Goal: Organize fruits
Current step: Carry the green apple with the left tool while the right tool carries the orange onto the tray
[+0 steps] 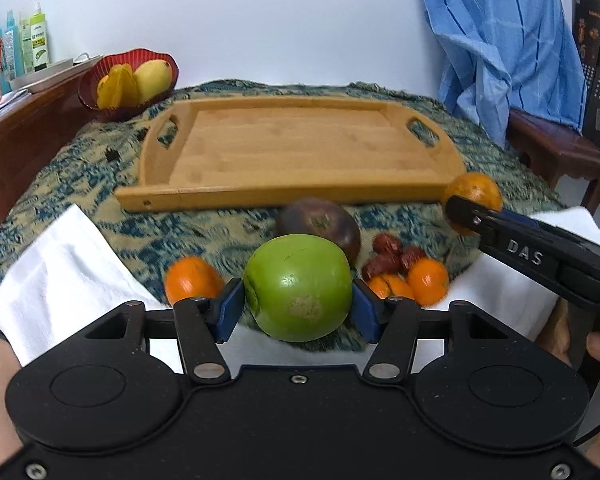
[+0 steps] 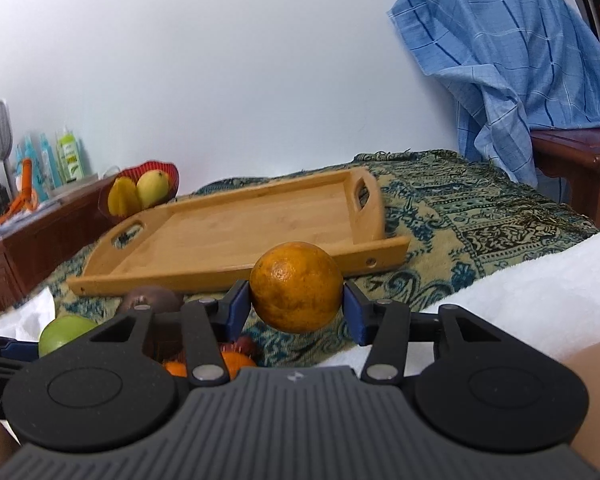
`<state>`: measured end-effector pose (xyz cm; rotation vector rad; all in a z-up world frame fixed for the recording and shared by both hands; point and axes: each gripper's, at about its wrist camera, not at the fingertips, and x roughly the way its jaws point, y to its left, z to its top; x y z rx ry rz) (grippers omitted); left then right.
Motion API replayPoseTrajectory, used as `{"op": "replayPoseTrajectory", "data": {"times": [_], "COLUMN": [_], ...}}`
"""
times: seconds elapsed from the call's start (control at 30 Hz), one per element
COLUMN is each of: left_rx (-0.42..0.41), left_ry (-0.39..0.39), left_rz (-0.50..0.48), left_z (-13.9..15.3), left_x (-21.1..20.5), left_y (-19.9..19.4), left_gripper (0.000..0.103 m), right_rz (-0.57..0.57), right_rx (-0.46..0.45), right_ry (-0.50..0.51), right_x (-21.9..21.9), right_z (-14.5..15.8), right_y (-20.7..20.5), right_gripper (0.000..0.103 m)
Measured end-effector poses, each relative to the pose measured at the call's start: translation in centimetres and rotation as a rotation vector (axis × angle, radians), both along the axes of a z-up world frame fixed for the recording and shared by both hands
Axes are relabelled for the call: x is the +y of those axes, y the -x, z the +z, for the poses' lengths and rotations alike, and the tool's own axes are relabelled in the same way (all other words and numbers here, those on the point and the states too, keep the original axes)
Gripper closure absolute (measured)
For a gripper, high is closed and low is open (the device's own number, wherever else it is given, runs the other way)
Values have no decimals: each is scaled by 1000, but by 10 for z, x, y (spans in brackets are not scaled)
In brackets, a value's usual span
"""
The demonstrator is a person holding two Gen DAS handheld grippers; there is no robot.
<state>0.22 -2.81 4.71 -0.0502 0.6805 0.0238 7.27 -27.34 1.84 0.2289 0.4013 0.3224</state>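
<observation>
My left gripper is shut on a green apple and holds it above the patterned cloth. My right gripper is shut on a large orange; it also shows in the left wrist view, near the tray's front right corner. A bare wooden tray lies beyond both. On the cloth lie a dark purple fruit, small tangerines, more tangerines and red dates.
A red basket with a mango and starfruit stands at the back left. White towels lie at both sides. A wooden cabinet with bottles is left; a blue cloth hangs over a wooden chair at right.
</observation>
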Motion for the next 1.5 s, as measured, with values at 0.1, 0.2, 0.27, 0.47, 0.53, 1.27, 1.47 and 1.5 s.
{"op": "replayPoseTrajectory", "data": {"times": [0.1, 0.2, 0.27, 0.47, 0.53, 1.27, 1.47, 1.5], "left_rx": [-25, -38, -49, -82, -90, -16, -9, -10], "left_ry": [-14, -26, -24, -10, 10, 58, 51, 49], "left_rz": [15, 28, 38, 59, 60, 39, 49, 51], "left_z": [10, 20, 26, 40, 44, 23, 15, 14], "left_x": [8, 16, 22, 37, 41, 45, 42, 41], "left_y": [-10, -25, -36, -79, -94, -275, -307, -311], "left_gripper": [48, 48, 48, 48, 48, 48, 48, 48], "right_rz": [-4, -3, 4, 31, 36, 24, 58, 62], "right_rx": [0, -11, -27, -110, -130, 41, 105, 114], "right_ry": [-11, -30, -51, -17, -5, 89, 132, 128], "right_x": [-3, -6, -6, 3, 8, 38, 45, 45], "right_z": [3, 6, 8, 21, 24, 23, 19, 19], "right_y": [-12, -27, -35, -66, -81, -228, -249, -251], "right_gripper": [50, 50, 50, 50, 50, 50, 49, 49]}}
